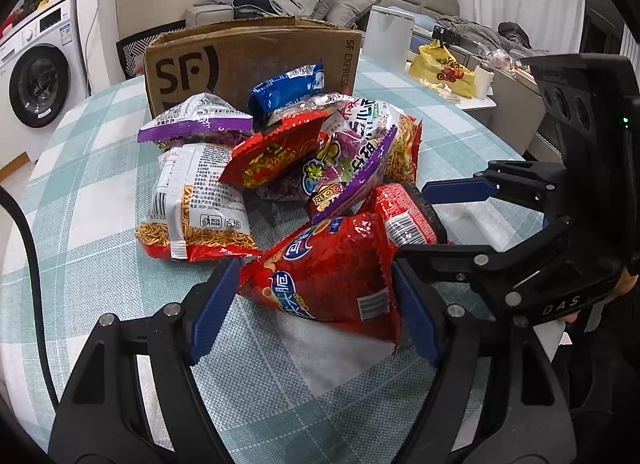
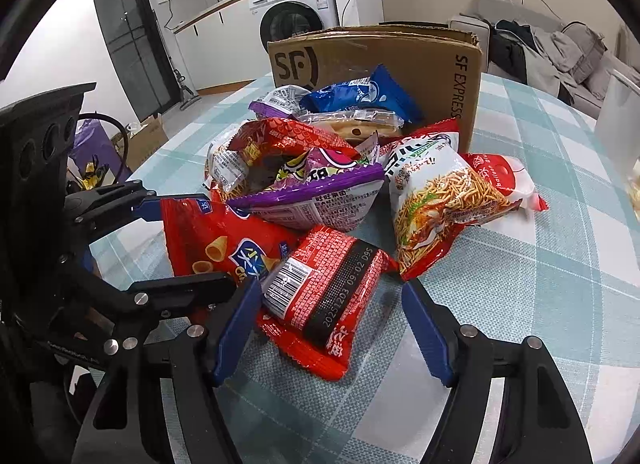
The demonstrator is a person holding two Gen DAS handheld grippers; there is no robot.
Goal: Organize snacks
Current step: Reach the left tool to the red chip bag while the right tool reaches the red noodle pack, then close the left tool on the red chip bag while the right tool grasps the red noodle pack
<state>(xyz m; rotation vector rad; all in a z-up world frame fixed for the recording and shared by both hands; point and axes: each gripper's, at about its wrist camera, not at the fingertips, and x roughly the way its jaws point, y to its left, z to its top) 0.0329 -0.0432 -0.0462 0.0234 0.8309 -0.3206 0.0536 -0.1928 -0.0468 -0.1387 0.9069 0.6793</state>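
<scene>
A pile of snack bags lies on the checked tablecloth in front of an open SF cardboard box. My left gripper reaches down onto a red cone-snack bag. Its blue pads touch the bag's left corner and right crimped edge, so it is shut on the bag. From the right wrist view the same bag sits between the left gripper's fingers. My right gripper straddles a small red packet with a printed date. Its left pad touches the packet, but a gap shows at the right pad, so it is open.
Purple, blue and noodle-snack bags are heaped between the grippers and the box. A white canister stands right of the box. A washing machine, a sofa and a side table with a yellow bag surround the table.
</scene>
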